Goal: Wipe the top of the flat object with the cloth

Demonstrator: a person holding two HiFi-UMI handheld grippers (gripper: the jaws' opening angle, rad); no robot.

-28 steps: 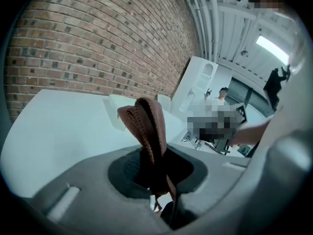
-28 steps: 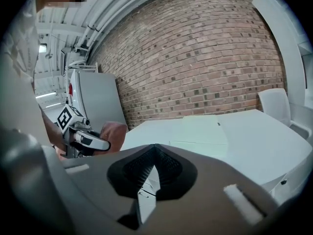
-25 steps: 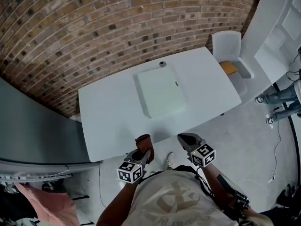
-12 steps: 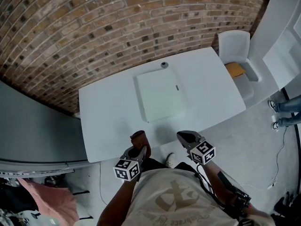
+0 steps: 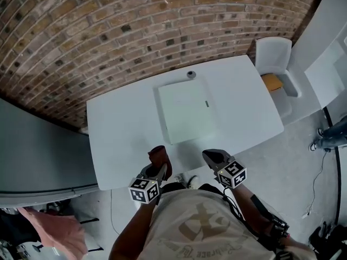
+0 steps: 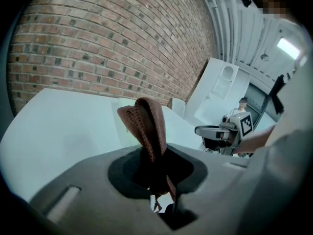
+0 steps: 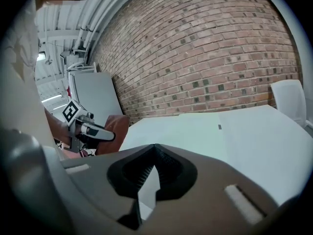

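the left gripper (image 5: 158,170) hangs over the near edge of the white tabletop (image 5: 119,134), its fingers (image 6: 127,169) clenched on a brown knitted cloth (image 6: 146,125) that stands up in a folded hump out of the grip, with a loose end dangling below. the right gripper (image 5: 211,157) is just to the right of it at the same near edge, well apart from the cloth, its fingers (image 7: 138,173) pressed together at the tips with nothing between them. neither gripper touches the flat object (image 5: 186,110), a pale rectangular panel lying flat in the middle of the tabletop, farther in than both grippers and with a bare top. a small round grey item (image 5: 191,74) sits at the panel's far edge, close to the brick wall (image 5: 108,31) behind. a white chair (image 5: 274,56) stands off the tabletop's far right corner with something orange (image 5: 271,82) on its seat.
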